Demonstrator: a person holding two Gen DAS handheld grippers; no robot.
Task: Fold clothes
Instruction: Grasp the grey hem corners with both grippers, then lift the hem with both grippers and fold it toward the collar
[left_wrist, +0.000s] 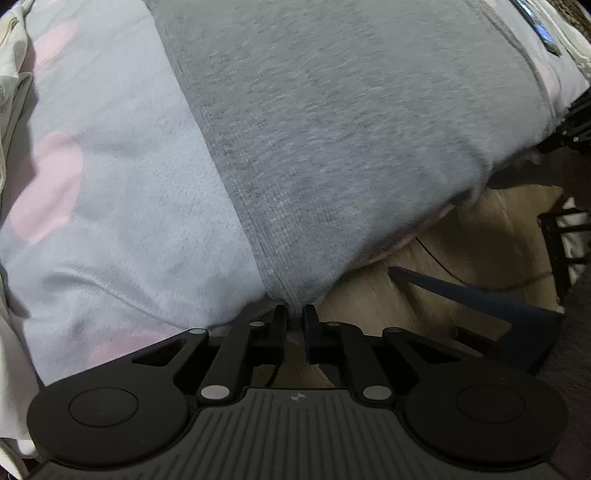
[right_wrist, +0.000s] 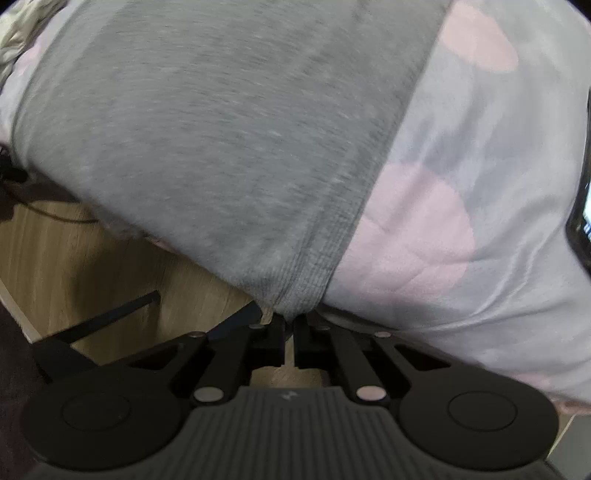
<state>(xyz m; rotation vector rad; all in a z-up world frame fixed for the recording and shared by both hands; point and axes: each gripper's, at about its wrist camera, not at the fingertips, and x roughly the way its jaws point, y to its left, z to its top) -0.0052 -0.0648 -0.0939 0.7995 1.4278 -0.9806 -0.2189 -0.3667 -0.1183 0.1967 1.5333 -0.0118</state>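
A grey knit garment (left_wrist: 332, 129) lies spread over a pale blue blanket with pink patches (left_wrist: 110, 177), its near part hanging past the blanket's edge. My left gripper (left_wrist: 294, 314) is shut on the garment's near left corner at its hem. In the right wrist view the same grey garment (right_wrist: 207, 140) fills the upper frame. My right gripper (right_wrist: 289, 323) is shut on its ribbed near right corner. Both corners are bunched between the black fingers.
The blanket (right_wrist: 461, 229) covers a raised surface. Wooden floor (left_wrist: 461, 251) (right_wrist: 92, 258) shows below its edge. A dark angled frame piece (left_wrist: 498, 306) and black furniture legs (left_wrist: 561, 236) stand on the floor. A phone-like device (right_wrist: 581, 206) lies at the right edge.
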